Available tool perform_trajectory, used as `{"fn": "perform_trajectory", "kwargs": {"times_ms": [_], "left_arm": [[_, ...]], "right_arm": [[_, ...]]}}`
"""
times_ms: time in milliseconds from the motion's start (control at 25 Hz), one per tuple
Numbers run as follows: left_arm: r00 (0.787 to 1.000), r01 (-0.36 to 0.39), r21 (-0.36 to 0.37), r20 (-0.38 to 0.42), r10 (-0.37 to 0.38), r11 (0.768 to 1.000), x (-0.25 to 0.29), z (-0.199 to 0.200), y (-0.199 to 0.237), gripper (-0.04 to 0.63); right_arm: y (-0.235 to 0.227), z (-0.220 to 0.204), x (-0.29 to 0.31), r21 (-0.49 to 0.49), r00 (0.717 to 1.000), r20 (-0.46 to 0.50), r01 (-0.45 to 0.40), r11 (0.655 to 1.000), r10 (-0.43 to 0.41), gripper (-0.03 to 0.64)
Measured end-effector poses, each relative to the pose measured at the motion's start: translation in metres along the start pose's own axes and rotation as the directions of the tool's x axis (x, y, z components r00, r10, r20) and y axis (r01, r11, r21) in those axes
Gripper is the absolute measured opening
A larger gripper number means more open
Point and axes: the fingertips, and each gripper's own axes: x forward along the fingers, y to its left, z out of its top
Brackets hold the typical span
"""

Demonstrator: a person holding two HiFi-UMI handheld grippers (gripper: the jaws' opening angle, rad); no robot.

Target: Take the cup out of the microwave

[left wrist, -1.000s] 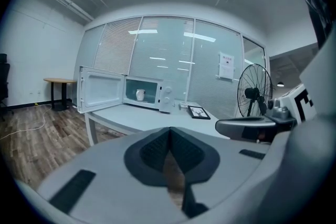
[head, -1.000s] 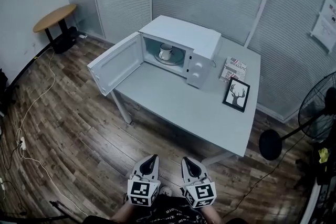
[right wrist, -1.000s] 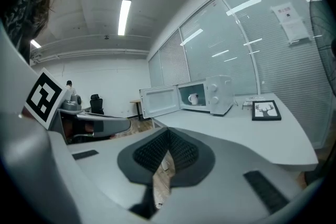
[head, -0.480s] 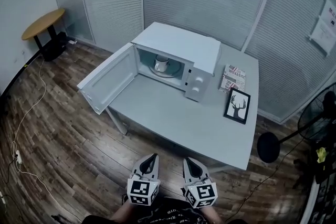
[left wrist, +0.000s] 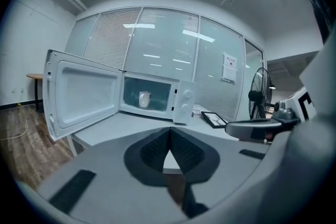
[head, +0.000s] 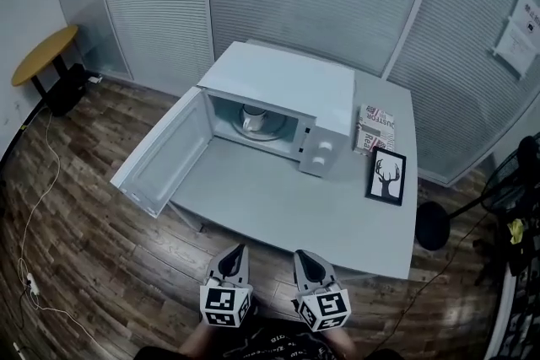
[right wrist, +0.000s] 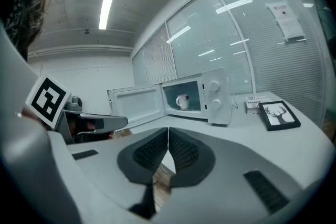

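A white microwave [head: 283, 88] stands on a pale grey table [head: 278, 198] with its door [head: 160, 152] swung wide to the left. Inside, on the turntable, sits a white cup [head: 253, 118], also seen in the left gripper view as the cup [left wrist: 144, 98] and in the right gripper view as the cup [right wrist: 182, 100]. My left gripper [head: 234, 256] and right gripper [head: 305, 259] hang side by side short of the table's near edge, well away from the cup. Both are shut with nothing between the jaws: left gripper [left wrist: 169, 131], right gripper [right wrist: 167, 131].
A framed deer picture [head: 387, 176] and a printed box [head: 376, 127] lie to the right of the microwave. A round wooden side table [head: 42, 53] stands far left, a standing fan [head: 515, 181] at the right. Cables trail over the wooden floor [head: 76, 223].
The table and microwave have drawn closer and shifted left in the head view as I move toward them. Both grippers keep their shut pose side by side.
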Motion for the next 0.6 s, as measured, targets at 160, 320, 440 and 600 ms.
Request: {"fn": "perform_trajectory", "kwargs": {"times_ms": [160,320,440,600], "left_arm": [[1.0,0.031,-0.01,-0.002,-0.031,0.999,0.015,0.007,0.023,0.008],[0.999,0.049,0.013,0.007,-0.049,0.999,0.027,0.017,0.043,0.006],[0.998,0.06,0.017,0.011,-0.061,0.998,0.033,0.024,0.057,0.008],[0.998,0.061,0.025,0.01,-0.061,0.998,0.039,0.03,0.073,0.006]], "right_arm": [[0.007,0.006,0.026,-0.001,1.0,-0.002,0.022,1.0,-0.022,0.005],[0.013,0.015,0.052,-0.004,0.999,0.007,0.036,0.999,-0.036,0.005],[0.019,0.021,0.069,0.0,0.999,0.014,0.041,0.999,-0.041,0.005],[0.025,0.026,0.088,-0.004,0.999,0.021,0.043,0.999,-0.043,0.005]]}}
